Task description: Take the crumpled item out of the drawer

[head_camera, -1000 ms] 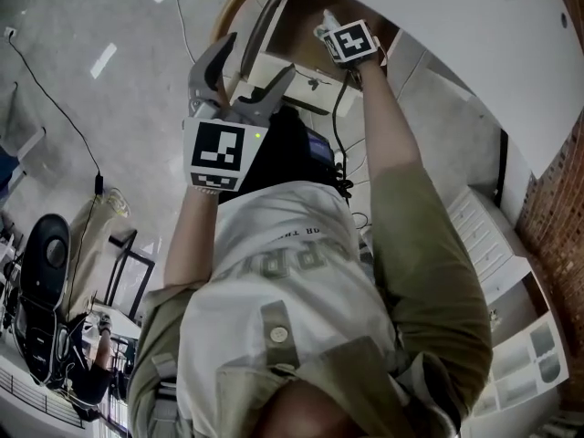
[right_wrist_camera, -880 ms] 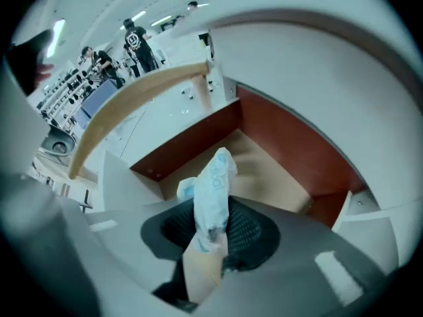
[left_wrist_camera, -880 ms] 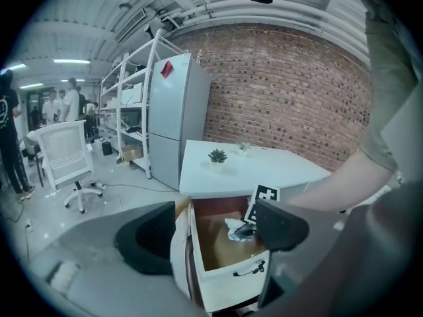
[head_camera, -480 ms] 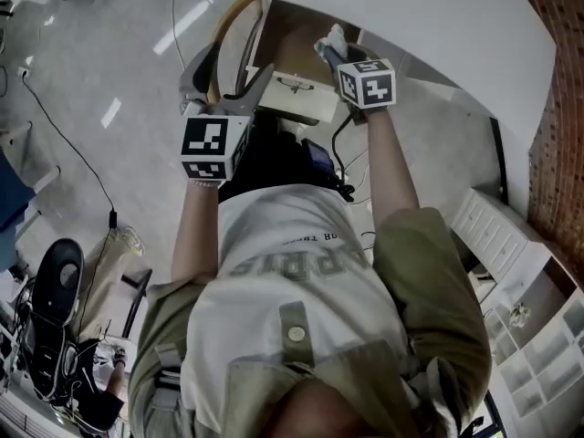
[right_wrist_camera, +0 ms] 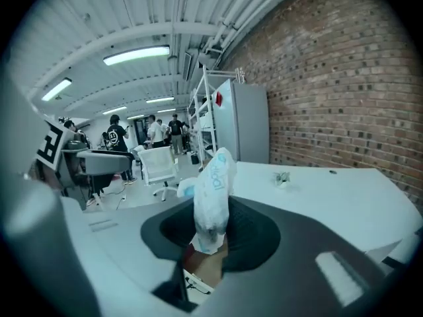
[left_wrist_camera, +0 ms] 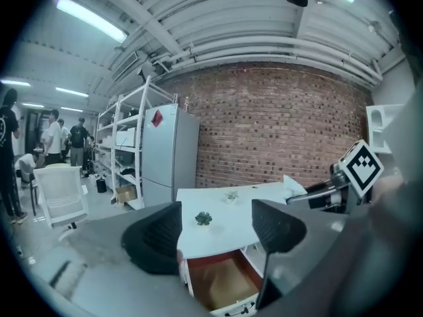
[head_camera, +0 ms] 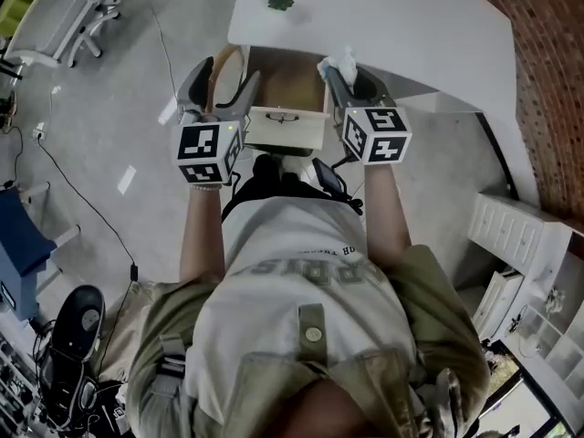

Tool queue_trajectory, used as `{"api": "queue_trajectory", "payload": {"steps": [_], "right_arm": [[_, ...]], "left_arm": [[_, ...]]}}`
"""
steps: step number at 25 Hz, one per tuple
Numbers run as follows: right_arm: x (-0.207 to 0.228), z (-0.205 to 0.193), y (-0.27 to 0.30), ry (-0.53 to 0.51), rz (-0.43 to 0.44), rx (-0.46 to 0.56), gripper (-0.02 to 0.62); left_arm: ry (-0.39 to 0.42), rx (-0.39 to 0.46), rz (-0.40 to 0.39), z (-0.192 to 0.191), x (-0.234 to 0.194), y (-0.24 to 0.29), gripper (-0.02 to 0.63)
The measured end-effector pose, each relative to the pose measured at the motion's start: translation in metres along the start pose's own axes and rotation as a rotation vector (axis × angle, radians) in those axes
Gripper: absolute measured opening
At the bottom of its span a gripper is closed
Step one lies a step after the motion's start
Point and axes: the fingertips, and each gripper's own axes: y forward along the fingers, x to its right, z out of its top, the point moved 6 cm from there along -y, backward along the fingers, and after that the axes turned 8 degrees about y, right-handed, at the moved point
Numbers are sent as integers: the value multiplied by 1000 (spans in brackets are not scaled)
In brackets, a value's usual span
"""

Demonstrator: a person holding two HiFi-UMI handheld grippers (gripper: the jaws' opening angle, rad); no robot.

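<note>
- a grey floor (head_camera: 109,108) spreads under the scene in the head view, with a white chair (head_camera: 78,12) off to the left
- a white table (head_camera: 420,35) stands beside a brick wall (head_camera: 547,53), seen steeply from above
- a person (head_camera: 292,318) in a pale t-shirt and olive overshirt stands at the table's front, both arms stretched forward, a gripper in each hand
- the drawer (head_camera: 283,76) under the table is pulled out, its brown wooden inside showing behind a white front with a small handle (head_camera: 285,117)
- the left gripper (head_camera: 228,76) hovers at the drawer's left side; its own view shows the two dark jaws wide apart and closing, with nothing between them, only the table and the open drawer beyond
- the right gripper (head_camera: 349,80) is at the drawer's right rear corner, its jaws clamped on the crumpled wrapper (head_camera: 345,62)
- the crumpled wrapper (right_wrist_camera: 213,190), white plastic with blue print, stands upright from the right gripper's grip, held out of the drawer and above it, near the table's front edge
- a small green plant (head_camera: 280,0) sits on the tabletop behind the drawer, well apart from both grippers
</note>
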Motion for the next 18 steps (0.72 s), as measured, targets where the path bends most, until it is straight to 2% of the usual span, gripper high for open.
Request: {"api": "queue_trajectory", "payload": {"steps": [9, 15, 18], "right_arm": [[-10, 52, -57, -28, -80, 291, 100], [-19, 68, -75, -47, -105, 391, 100], [-24, 74, -80, -62, -108, 427, 100]], "left_arm": [[105, 119, -10, 55, 18, 3, 214], [148, 170, 26, 71, 19, -6, 119], [153, 189, 39, 76, 17, -9, 105]]}}
